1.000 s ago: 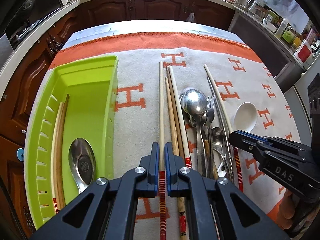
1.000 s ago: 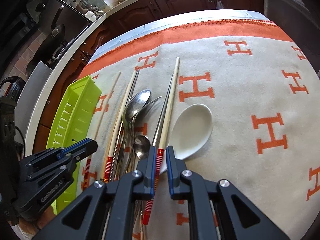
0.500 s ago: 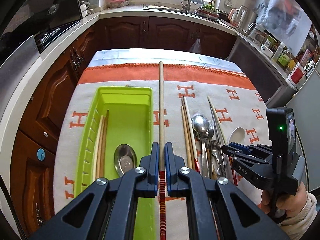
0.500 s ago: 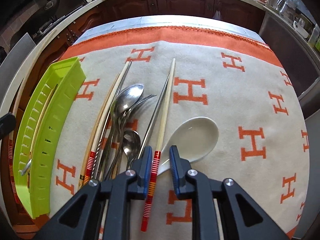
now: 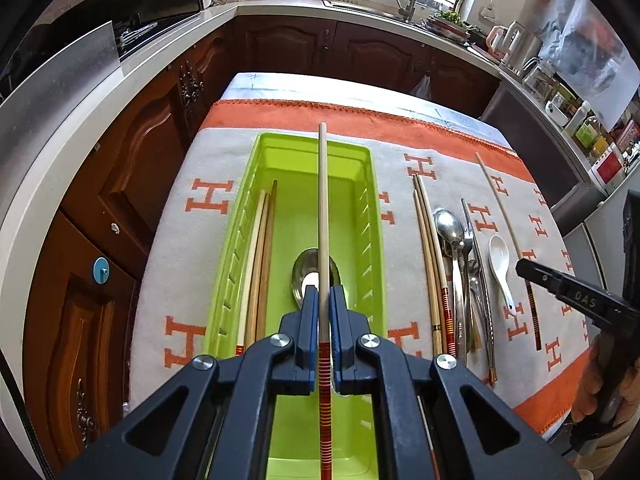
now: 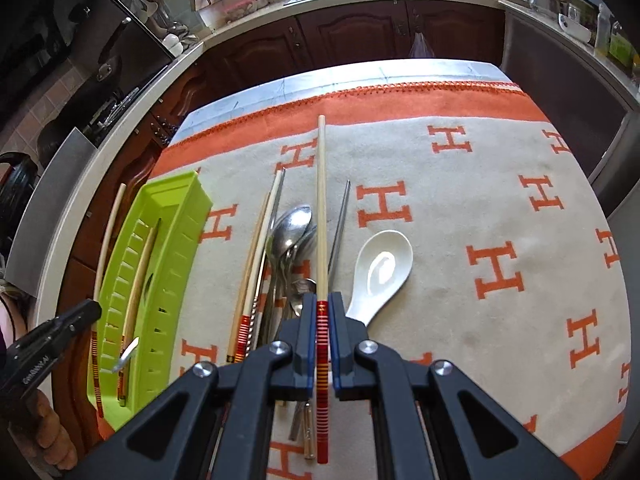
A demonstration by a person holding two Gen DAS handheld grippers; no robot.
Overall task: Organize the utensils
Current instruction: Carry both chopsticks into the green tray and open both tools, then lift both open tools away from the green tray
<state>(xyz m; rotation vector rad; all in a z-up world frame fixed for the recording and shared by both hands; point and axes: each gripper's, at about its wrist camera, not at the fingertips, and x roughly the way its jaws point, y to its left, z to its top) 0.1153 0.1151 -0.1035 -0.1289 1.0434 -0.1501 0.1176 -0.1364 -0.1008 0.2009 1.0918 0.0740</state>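
Surface point(image 6: 500, 184) carries an orange-and-cream H-pattern blanket. Green tray point(image 5: 372, 200) sits on its left part, holding a few chopsticks point(image 5: 262, 240) along its left wall and a metal spoon point(image 5: 304, 280). Loose utensil pile point(image 6: 288, 248) lies right of the tray: chopsticks, metal spoons, a fork. White ceramic spoon point(image 6: 380, 268) just right of the pile. Left gripper point(image 5: 324, 312) clenched on a striped-end chopstick point(image 5: 323, 208), held over the tray. Right gripper point(image 6: 322, 320) clenched on another chopstick point(image 6: 321, 200), held over the pile.
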